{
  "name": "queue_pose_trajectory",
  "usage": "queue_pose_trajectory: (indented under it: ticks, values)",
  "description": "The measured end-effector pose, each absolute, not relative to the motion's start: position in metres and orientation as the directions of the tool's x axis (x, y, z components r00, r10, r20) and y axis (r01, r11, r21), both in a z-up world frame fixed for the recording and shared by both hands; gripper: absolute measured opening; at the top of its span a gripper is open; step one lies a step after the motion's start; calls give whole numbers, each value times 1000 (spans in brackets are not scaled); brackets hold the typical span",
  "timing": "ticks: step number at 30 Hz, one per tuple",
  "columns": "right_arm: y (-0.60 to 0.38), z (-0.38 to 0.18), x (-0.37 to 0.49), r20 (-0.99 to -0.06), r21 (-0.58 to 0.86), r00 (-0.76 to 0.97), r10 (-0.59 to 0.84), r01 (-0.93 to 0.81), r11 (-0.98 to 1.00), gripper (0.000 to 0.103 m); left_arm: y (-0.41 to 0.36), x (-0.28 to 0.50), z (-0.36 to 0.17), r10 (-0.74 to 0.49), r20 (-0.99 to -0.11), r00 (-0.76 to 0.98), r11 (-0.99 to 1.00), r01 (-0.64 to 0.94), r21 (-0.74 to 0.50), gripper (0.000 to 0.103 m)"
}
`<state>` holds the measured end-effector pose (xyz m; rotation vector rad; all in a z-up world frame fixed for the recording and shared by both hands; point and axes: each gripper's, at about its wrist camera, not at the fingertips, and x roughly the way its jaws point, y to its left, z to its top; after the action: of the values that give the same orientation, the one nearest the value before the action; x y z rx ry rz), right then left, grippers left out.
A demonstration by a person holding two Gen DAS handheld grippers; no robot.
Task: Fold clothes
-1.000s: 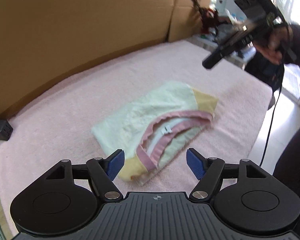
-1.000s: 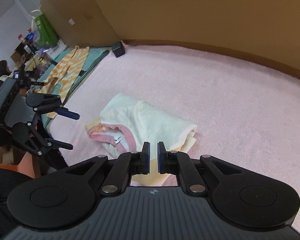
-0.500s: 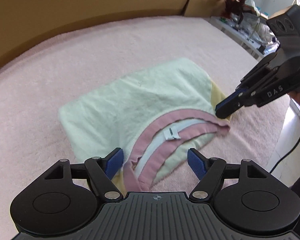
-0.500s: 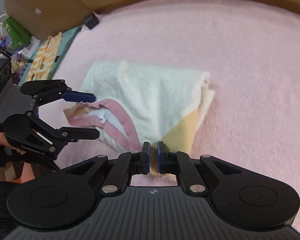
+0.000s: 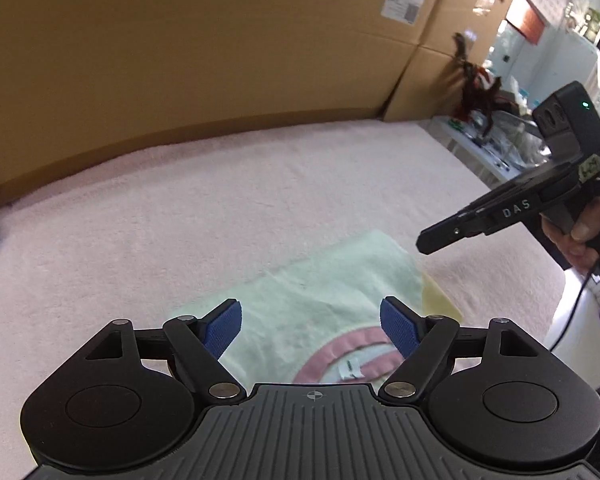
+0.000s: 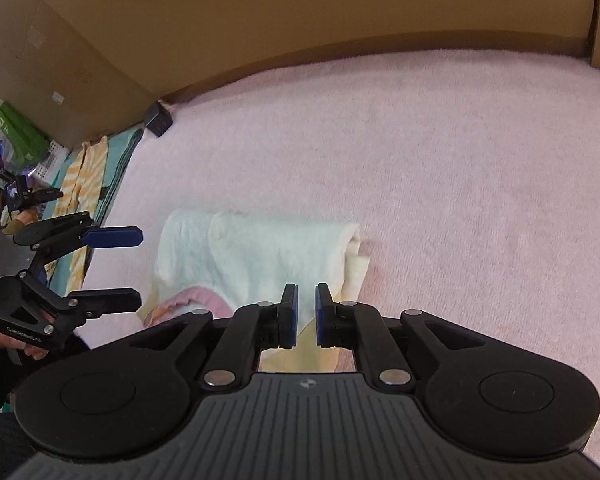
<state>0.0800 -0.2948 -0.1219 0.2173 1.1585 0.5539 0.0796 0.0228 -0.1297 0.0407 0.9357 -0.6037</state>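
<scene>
A pink towel-covered table [image 6: 440, 152] backed by cardboard [image 5: 180, 40] carries the folded pale green top [image 5: 316, 300], pink collar toward the person. The left claw [image 5: 311, 330] hangs wide apart above it. The right claw [image 6: 306, 314], just parting slightly, grips nothing.

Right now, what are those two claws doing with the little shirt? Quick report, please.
Left gripper wide open, empty. Right gripper just cracked open, empty. Folded garment flat on the pink blanket. Nothing in the way.
</scene>
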Motion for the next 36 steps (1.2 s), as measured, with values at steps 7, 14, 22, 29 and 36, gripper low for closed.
queue_pose_trajectory:
  ticks: [7, 14, 22, 29, 36]
  values:
    - [-295, -139, 106, -815, 450, 309, 491, -197, 871, 40, 63, 114, -163, -457, -786, 416, 889, 226, -398, 87]
    - [-296, -155, 119, -796, 531, 288, 532, -88, 843, 38, 90, 132, -180, -446, -798, 406, 881, 44, -470, 86]
    - [-296, -167, 123, -787, 568, 283, 549, -15, 823, 19, 91, 146, -191, -513, -765, 390, 822, -33, -569, 86]
    - [-296, -164, 115, -789, 536, 347, 508, -17, 844, 4, 88, 150, -197, -455, -786, 418, 845, -76, -529, 36]
    - [-290, -168, 112, -801, 502, 371, 469, -9, 865, 3, 102, 146, -202, -492, -756, 431, 788, -148, -597, 50]
